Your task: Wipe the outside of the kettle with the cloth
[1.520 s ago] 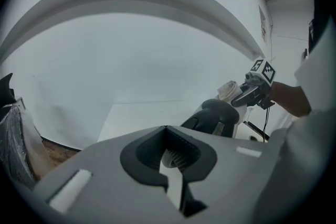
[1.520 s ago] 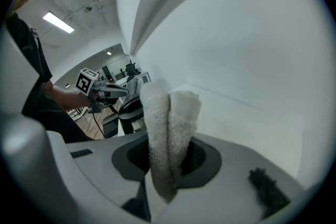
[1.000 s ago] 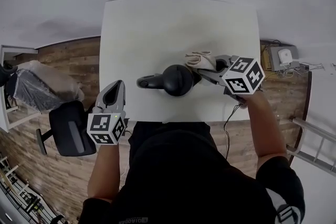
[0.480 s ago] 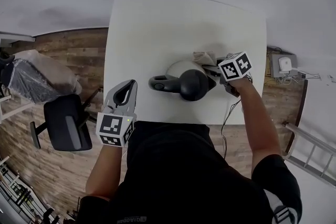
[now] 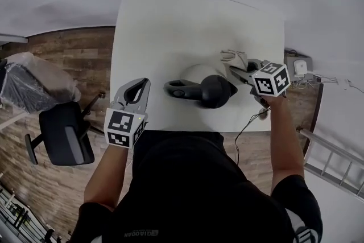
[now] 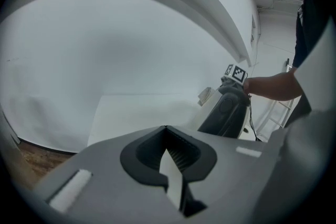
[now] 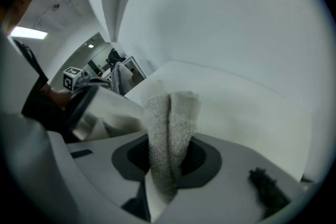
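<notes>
While the right gripper keeps pinching the cloth, it has pulled slightly off the kettle, now just left of its jaws. Left gripper stays pressed together, empty.

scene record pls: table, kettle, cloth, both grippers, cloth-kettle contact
surface: white table
kettle: stands on table near its front edge; handle points to the head view's left
left gripper: jaws together, nothing between them; at table's front-left edge, apart from kettle
right gripper: jaws closed on cloth
cloth position: at kettle's right side
cloth-kettle contact: cannot tell
</notes>
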A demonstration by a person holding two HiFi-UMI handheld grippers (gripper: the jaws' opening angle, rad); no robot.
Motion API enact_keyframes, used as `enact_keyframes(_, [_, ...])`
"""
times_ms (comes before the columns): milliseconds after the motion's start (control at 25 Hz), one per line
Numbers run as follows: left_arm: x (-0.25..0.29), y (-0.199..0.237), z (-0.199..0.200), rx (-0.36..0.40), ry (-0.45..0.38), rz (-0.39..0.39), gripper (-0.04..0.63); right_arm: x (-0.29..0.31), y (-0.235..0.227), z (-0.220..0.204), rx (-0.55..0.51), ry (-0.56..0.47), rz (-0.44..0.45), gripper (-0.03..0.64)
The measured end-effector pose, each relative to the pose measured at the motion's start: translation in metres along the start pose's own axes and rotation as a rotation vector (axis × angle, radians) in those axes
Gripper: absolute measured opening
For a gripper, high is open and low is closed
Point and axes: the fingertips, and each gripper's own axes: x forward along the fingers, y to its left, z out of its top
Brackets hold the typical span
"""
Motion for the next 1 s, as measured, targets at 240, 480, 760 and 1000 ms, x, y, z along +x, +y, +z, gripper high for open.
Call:
enact_keyframes(240, [0.008, -0.009, 0.010, 0.024, -0.026, -0.071, 0.008, -0.073, 0.059, 0.055, -0.301, -0.040, -0.031, 0.098])
enact_keyframes(480, [0.011, 0.001, 0.011, 0.056, -0.033, -0.080, 0.008, -0.066, 0.099, 0.073, -0.505, 0.083, 0.018, 0.098])
enact_keyframes(760, [0.002, 0.007, 0.003, 0.066, -0.047, -0.054, 0.008, -0.032, 0.098, 0.072, -0.616, 0.250, 0.054, 0.098])
enact_keyframes(1000, [-0.011, 0.014, -0.008, 0.031, -0.054, -0.015, 0.008, 0.001, 0.088, 0.071, -0.703, 0.386, 0.124, 0.098])
